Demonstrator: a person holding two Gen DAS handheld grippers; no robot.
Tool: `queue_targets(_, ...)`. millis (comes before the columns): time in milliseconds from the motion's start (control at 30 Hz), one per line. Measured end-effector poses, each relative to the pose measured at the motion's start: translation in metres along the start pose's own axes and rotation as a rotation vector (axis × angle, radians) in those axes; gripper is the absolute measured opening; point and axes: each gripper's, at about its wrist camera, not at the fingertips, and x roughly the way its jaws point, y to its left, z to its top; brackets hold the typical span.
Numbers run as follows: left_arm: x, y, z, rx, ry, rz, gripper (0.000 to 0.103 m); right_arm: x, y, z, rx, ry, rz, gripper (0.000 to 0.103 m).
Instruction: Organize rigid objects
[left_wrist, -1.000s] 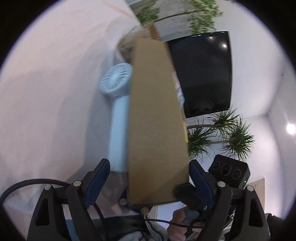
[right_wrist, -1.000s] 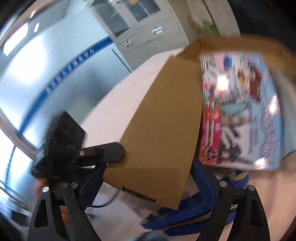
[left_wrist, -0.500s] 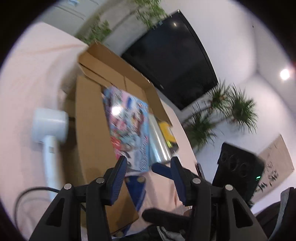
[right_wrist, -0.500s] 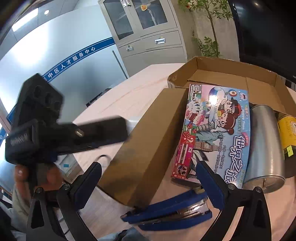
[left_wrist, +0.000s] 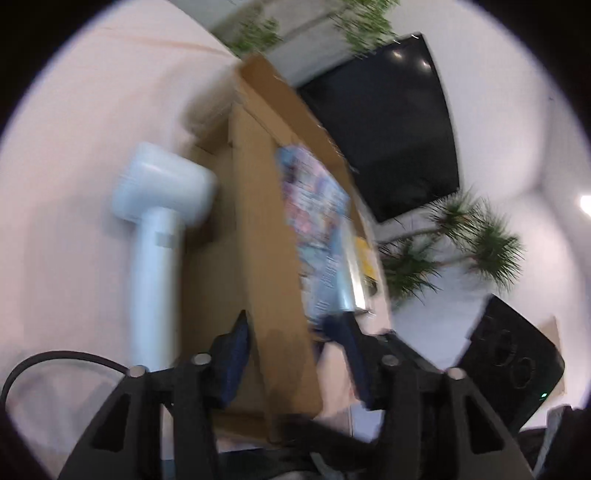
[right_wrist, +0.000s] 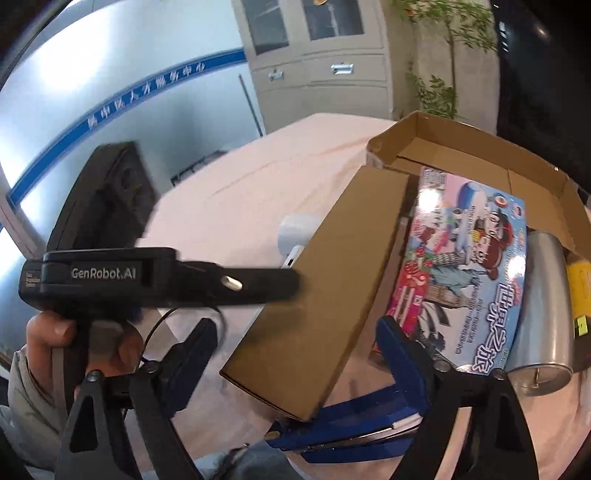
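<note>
An open cardboard box (right_wrist: 461, 147) lies on the pink table. It holds a colourful game box (right_wrist: 469, 266), a silver cylinder (right_wrist: 543, 306) and a yellow item (right_wrist: 580, 288). Its near flap (right_wrist: 325, 288) also shows in the left wrist view (left_wrist: 273, 258). My left gripper (left_wrist: 291, 336) is open with a finger on each side of the flap's near edge; the view is blurred. My right gripper (right_wrist: 295, 350) is open and empty, in front of the flap's corner. A blue stapler (right_wrist: 351, 424) lies just below it.
A white hair dryer (left_wrist: 159, 221) with a black cable (left_wrist: 55, 362) lies on the table left of the box. A wall screen (left_wrist: 388, 118) and plants (left_wrist: 461, 236) stand behind. Grey cabinets (right_wrist: 317, 55) are at the far side.
My left gripper has swung back toward the flap and opened wider around its edge. The right gripper has shifted a little; the box contents stay put.
</note>
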Motion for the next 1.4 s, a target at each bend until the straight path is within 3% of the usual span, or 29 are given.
queue_targets(167, 0.008, -0.027, 0.001, 0.088, 0.029, -0.037, 0.042, 0.014, -0.009, 0.007, 0.037, 0.011, -0.073, 0.081)
queue_targets(300, 0.007, -0.033, 0.001, 0.118, 0.041, -0.028, 0.042, 0.014, -0.034, 0.002, 0.114, 0.002, -0.029, 0.066)
queue_targets(333, 0.001, -0.03, -0.001, 0.104, 0.024, -0.024, 0.042, 0.013, -0.039, -0.001, 0.127, 0.0, -0.038, 0.056)
queue_targets(367, -0.001, -0.032, -0.002, 0.099, 0.004, 0.003, 0.043, 0.012, -0.045, -0.002, 0.13, 0.005, -0.054, 0.031)
queue_targets(400, -0.007, -0.027, -0.004, 0.093, -0.016, 0.043, 0.045, 0.013, -0.051, -0.003, 0.153, 0.015, -0.063, 0.019)
queue_targets(500, -0.025, -0.016, -0.013, 0.054, -0.068, 0.168, 0.046, 0.022, -0.063, -0.008, 0.204, 0.047, -0.055, 0.006)
queue_targets(600, -0.02, -0.007, -0.019, 0.02, -0.048, 0.336, 0.047, 0.03, -0.059, -0.007, 0.194, 0.064, -0.064, 0.006)
queue_targets(700, -0.009, -0.001, -0.022, 0.009, -0.017, 0.316, 0.045, 0.041, -0.048, -0.001, 0.157, 0.071, -0.1, 0.006)
queue_targets(800, 0.009, -0.009, -0.022, 0.066, -0.017, 0.436, 0.026, 0.054, -0.047, 0.004, 0.153, 0.086, -0.114, 0.007)
queue_targets(867, 0.01, -0.015, -0.021, 0.085, -0.018, 0.48, 0.024, 0.056, -0.05, 0.001, 0.162, 0.082, -0.111, 0.007)
queue_targets(1100, -0.022, -0.07, -0.005, 0.244, -0.122, 0.516, 0.022, -0.004, -0.038, 0.025, 0.144, -0.117, -0.096, 0.008)
queue_targets(1300, -0.017, -0.128, 0.067, 0.452, -0.198, 0.514, 0.02, -0.042, -0.063, 0.076, 0.2, -0.28, -0.106, 0.009)
queue_targets(1400, 0.013, -0.134, 0.134, 0.487, -0.175, 0.515, 0.018, -0.035, -0.094, 0.114, 0.249, -0.294, -0.121, 0.011)
